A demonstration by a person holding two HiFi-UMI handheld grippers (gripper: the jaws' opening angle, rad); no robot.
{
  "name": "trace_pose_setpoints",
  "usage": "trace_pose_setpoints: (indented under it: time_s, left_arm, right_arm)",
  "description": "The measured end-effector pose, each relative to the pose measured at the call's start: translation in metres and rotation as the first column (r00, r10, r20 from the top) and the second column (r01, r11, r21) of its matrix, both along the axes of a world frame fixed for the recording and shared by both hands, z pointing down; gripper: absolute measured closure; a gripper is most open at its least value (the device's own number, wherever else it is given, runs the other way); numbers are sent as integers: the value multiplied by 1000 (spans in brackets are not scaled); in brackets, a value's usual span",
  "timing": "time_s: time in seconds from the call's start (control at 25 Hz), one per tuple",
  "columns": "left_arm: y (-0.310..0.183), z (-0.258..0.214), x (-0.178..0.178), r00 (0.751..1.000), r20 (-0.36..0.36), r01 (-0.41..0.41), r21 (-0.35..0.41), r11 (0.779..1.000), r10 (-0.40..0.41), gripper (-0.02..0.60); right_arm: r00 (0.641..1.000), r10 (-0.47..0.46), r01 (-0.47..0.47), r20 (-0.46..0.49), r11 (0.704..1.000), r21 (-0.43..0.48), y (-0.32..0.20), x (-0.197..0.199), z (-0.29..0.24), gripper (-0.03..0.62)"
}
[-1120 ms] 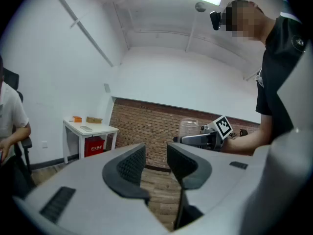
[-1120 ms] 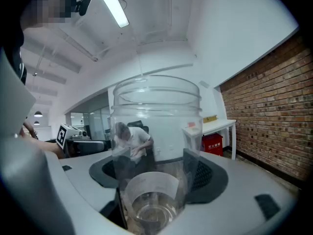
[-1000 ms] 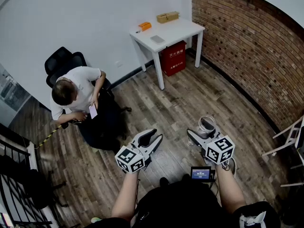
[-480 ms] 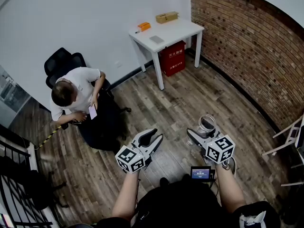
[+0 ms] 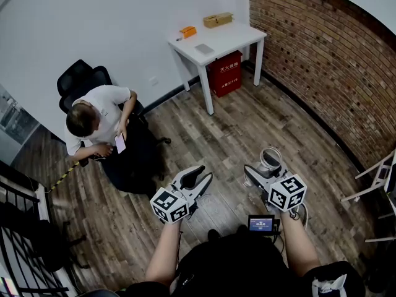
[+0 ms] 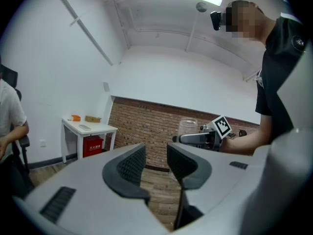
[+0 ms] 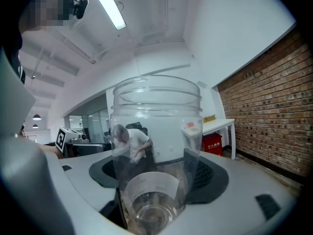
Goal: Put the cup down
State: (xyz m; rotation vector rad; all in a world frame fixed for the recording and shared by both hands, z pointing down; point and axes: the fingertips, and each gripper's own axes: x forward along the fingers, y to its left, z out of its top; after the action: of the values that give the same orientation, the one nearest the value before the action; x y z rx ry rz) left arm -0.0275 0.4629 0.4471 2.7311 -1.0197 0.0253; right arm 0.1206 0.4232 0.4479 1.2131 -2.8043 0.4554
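Cup in right hand-held gripper

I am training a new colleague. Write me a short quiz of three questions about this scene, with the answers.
1. True or false: the left gripper holds the cup.
2. What stands under the white table? A) a red box B) a chair C) a bin
3. Fill in: the wall right of the table is built of ____.
Key: 1 false, the right gripper holds it; 2 A; 3 brick.

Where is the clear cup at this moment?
Lower right of the head view: the clear cup is clamped in the right gripper, held above the wooden floor, well short of the white table.
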Motion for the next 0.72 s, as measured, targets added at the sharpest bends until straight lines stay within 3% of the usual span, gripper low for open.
trace_pose_setpoints:
  time_s: [0.72]
  left_arm:
    - [4,0,2,1000,7,-3,-2,1000,3,439]
  right_arm:
    - [1000,5,-5,-1,1000,0,3,1,-1,243]
